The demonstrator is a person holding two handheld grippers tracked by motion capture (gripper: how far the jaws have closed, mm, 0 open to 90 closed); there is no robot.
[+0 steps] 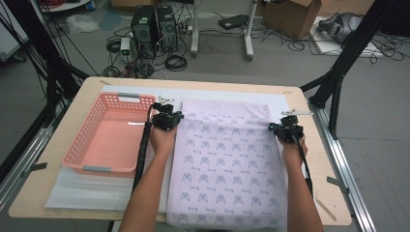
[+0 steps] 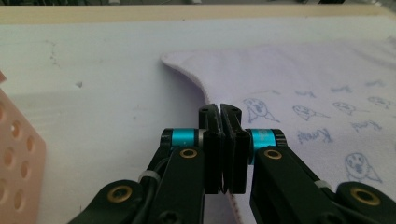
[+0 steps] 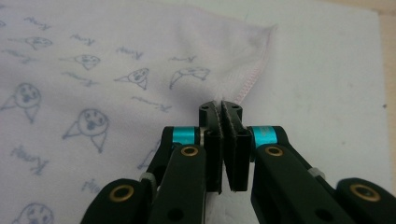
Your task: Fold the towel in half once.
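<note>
A pale wooden table (image 1: 58, 159) stands on a grey floor strewn with cables (image 1: 290, 46), with two computer towers (image 1: 154, 31) and a cardboard box (image 1: 295, 14) beyond its far edge. A white mat (image 1: 77, 191) covers most of the tabletop. On it lies a lilac cloth (image 1: 225, 166) printed with small blue animal faces, spread flat and reaching from the far part of the mat to the near edge. The left gripper (image 1: 168, 118) is at the cloth's far left corner; in the left gripper view the left gripper (image 2: 221, 109) has its jaws pressed together on the cloth's hemmed left edge, which runs away ahead of the jaws and curves round to the right, with the printed fabric spreading out to the right of them. The right gripper (image 1: 285, 129) is at the cloth's far right corner; in the right gripper view the right gripper (image 3: 222, 108) is clamped on the stitched hem, with the corner just ahead of the jaw tips and the printed fabric stretching away to their left. A pink basket (image 1: 84, 145) with a perforated wall sits just to the left of the left gripper, apart from the cloth.
</note>
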